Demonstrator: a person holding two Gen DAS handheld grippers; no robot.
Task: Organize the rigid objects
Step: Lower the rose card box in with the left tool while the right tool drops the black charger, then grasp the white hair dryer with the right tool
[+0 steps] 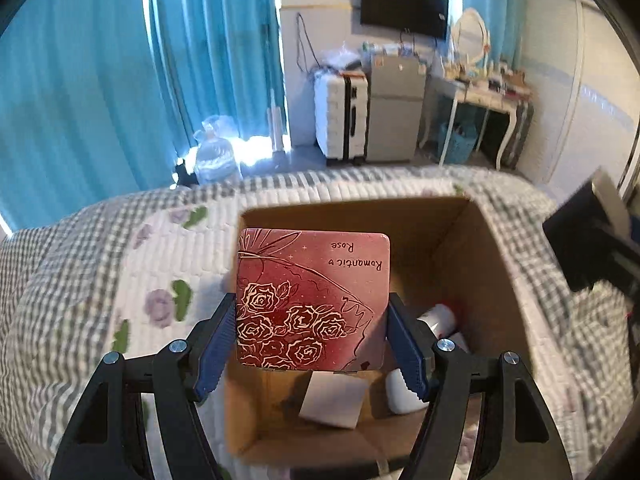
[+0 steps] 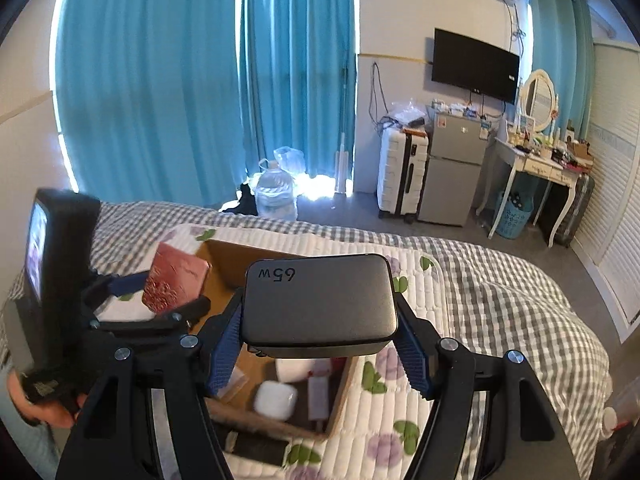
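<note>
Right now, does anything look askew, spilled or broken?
Nothing stands out. The left hand-held gripper holds the rose tin and the right hand-held gripper the 65W charger, both over the open box. Nothing spilled or visibly damaged.

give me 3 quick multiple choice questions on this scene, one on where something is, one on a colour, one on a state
1. Where does the cardboard box sit?
A. on the quilted bedspread
B. on the dressing table
C. on the floor

2. What colour is the "Romantic Rose" tin?
A. blue
B. red
C. yellow

3. What is the right hand-held gripper doing?
A. open, holding nothing
B. shut on a water bottle
C. shut on the grey 65W charger

Answers:
1. A, checked and floral bedspread surrounds the box.
2. B, its lid is red with pale line-drawn roses, held by the left hand-held gripper.
3. C, both blue pads press the charger's sides above the box.
</note>
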